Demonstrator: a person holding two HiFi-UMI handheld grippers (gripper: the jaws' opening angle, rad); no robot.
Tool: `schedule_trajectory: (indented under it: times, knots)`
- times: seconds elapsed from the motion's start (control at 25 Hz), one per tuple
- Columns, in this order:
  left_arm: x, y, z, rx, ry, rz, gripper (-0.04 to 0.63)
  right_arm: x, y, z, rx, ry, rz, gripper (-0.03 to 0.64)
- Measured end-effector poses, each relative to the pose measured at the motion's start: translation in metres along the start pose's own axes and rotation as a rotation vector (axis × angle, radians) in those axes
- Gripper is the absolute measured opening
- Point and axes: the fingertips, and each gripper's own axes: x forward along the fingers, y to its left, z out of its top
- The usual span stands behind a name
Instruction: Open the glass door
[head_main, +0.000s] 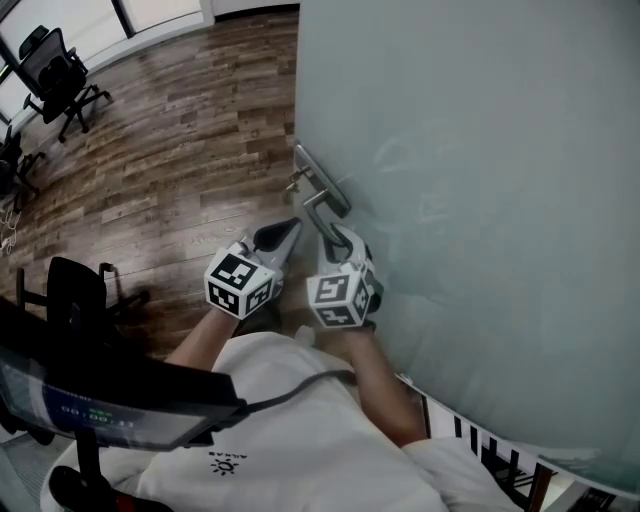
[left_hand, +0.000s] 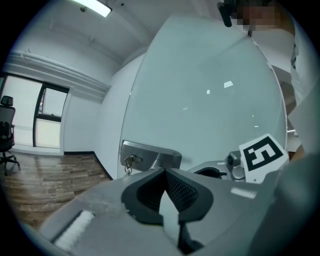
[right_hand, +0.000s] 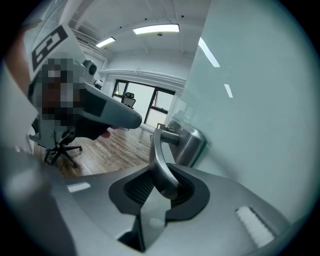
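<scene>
The frosted glass door fills the right of the head view, and its metal lock plate carries a lever handle and a key. My right gripper is shut on that lever. In the right gripper view the handle lies between the pads, coming out of the plate, with the gripper clamped on its free end. My left gripper hovers just left of the handle, shut and empty. In its own view the gripper points at the plate and the key.
Wood plank floor stretches left of the door. Black office chairs stand at the far left by the windows. Another black chair and a dark screen sit close to my left side.
</scene>
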Motion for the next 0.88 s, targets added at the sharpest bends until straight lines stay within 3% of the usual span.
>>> schedule_trajectory:
  times: [0.24,0.6,0.88]
  knots:
    - [0.057,0.018,0.039,0.025,0.019,-0.123,0.005,0.006,-0.051,0.006,0.007,0.045,-0.047,0.072]
    - [0.175,0.059,0.079,0.04,0.084,-0.31,0.005,0.067,-0.15,0.002,0.089,0.104,-0.101,0.08]
    - [0.158,0.033,0.057,0.085,0.088,-0.458,0.005,0.042,-0.146,-0.022,0.078,0.111,-0.203,0.084]
